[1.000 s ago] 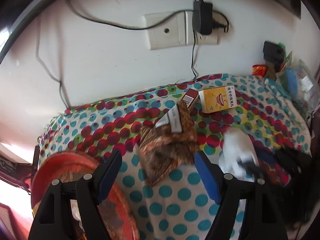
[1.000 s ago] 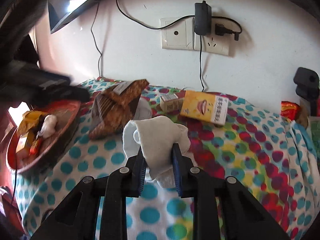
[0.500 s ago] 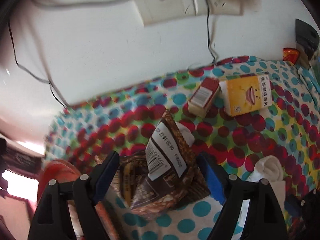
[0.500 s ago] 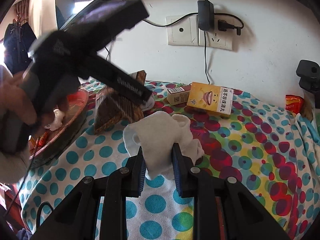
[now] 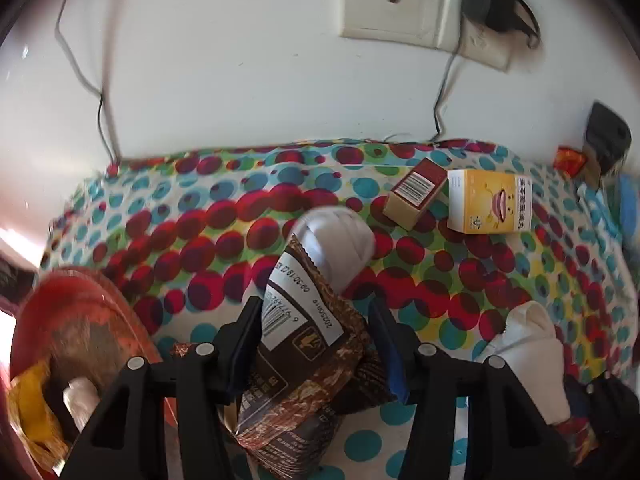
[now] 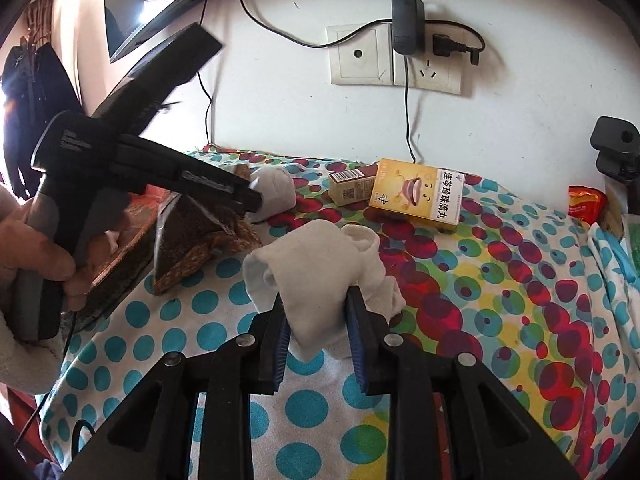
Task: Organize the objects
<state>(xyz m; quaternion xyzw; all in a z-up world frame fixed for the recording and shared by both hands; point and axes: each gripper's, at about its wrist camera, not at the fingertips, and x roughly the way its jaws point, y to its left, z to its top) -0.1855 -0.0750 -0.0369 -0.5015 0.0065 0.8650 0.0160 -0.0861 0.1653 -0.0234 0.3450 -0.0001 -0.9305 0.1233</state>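
1. Red tray [image 5: 80, 312]: sits at the far left edge of the surface [image 5: 224, 216], which is covered by a polka-dot cloth. Its contents, a yellow wrapper and a pale item, are partly cut off and cannot be identified.
2. Left gripper [image 5: 316, 344]: jaws straddle the brown snack packet [image 5: 308, 344]. The left pad appears to touch the packet; a gap shows at the right pad, so the jaws are judged spread rather than clamped. In the right wrist view the gripper body hides the contact, so this cannot be confirmed.
3. Brown snack packet: lies just beside the tray, propped at a tilt. Judged light, crinkly and somewhat slippery, with crushable contents. Take hold across the flat sealed end near the barcode label, using modest pressure.
4. Rolled grey sock [image 5: 336, 240]: rests behind the packet, touching its far end. Soft and light; its lower part is hidden by the packet.
5. Small brown box [image 5: 414, 194] and yellow medicine box [image 5: 490, 202]: lie side by side near the wall. Stiff cardboard; grip across the narrow sides.
6. White sock [image 6: 320, 276]: soft, compressible, easily held. It is pinched between the jaws of the right gripper [image 6: 318, 332], which are clenched on it. Whether it is clear of the surface or touching it cannot be told.
7. Far right: items at the surface edge are blurred and cut off.
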